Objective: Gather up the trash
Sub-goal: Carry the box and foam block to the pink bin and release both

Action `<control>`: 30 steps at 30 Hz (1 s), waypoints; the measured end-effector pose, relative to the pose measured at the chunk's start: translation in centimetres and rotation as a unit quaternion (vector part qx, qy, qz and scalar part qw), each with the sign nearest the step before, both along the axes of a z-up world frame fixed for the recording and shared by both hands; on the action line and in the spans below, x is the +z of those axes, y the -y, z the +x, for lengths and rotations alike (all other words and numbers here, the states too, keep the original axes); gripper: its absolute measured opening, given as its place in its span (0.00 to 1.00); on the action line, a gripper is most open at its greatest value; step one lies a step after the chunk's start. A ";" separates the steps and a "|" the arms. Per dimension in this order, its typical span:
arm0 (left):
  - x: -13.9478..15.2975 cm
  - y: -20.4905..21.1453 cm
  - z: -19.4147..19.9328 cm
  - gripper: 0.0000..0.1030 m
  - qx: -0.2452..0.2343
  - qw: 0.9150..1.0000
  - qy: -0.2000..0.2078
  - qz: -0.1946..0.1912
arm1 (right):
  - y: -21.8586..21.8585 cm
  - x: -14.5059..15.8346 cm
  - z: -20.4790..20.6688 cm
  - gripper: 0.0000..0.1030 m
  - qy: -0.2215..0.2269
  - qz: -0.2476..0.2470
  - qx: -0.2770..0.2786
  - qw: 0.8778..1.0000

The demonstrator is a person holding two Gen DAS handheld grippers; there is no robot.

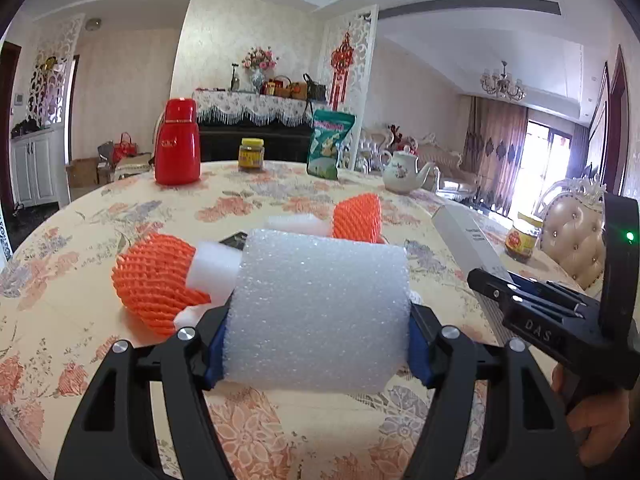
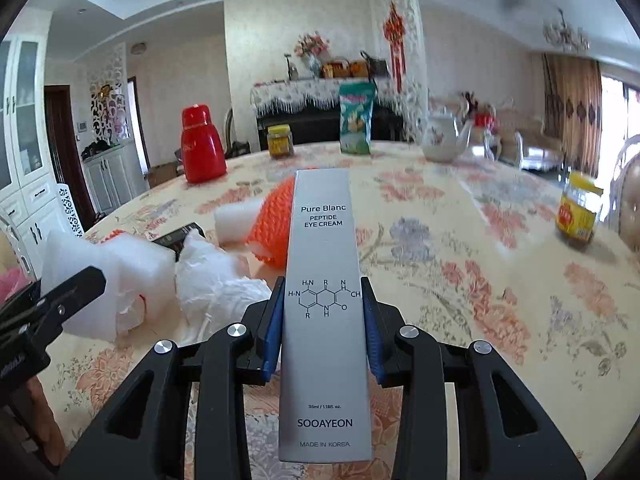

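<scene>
Midway, by the look of it. Left gripper (image 1: 316, 344) clamped on foam (image 1: 320, 308), right gripper (image 2: 322, 320) pinching carton (image 2: 322, 312), both lifted over the table (image 2: 460, 248). Left behind beside the foam: orange nets (image 1: 156, 280), white blocks (image 1: 214, 268), perhaps crumpled plastic (image 2: 216, 280). No bin visible.

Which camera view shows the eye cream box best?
The right wrist view shows it best: the eye cream box fills the centre, held between the right tool's fingers, with its print readable. The left wrist view shows only a plain side of the box at the right, partly hidden by that tool.
</scene>
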State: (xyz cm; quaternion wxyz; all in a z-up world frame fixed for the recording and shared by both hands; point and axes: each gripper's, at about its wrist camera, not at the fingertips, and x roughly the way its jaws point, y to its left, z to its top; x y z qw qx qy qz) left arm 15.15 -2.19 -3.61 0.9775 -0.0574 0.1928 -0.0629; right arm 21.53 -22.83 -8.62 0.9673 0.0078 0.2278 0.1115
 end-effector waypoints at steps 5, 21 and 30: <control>1.0 -0.5 -1.0 0.65 0.008 1.000 0.018 -0.001 | -0.7 0.4 -0.9 0.34 0.019 -0.004 0.011 1.000; 1.6 -9.7 -9.2 0.65 0.094 0.995 0.005 0.015 | -11.0 3.6 -7.4 0.34 0.044 -0.018 0.139 0.989; 0.7 -17.4 -14.4 0.65 0.167 0.986 -0.004 0.005 | -18.8 3.6 -9.8 0.34 0.037 -0.020 0.228 0.973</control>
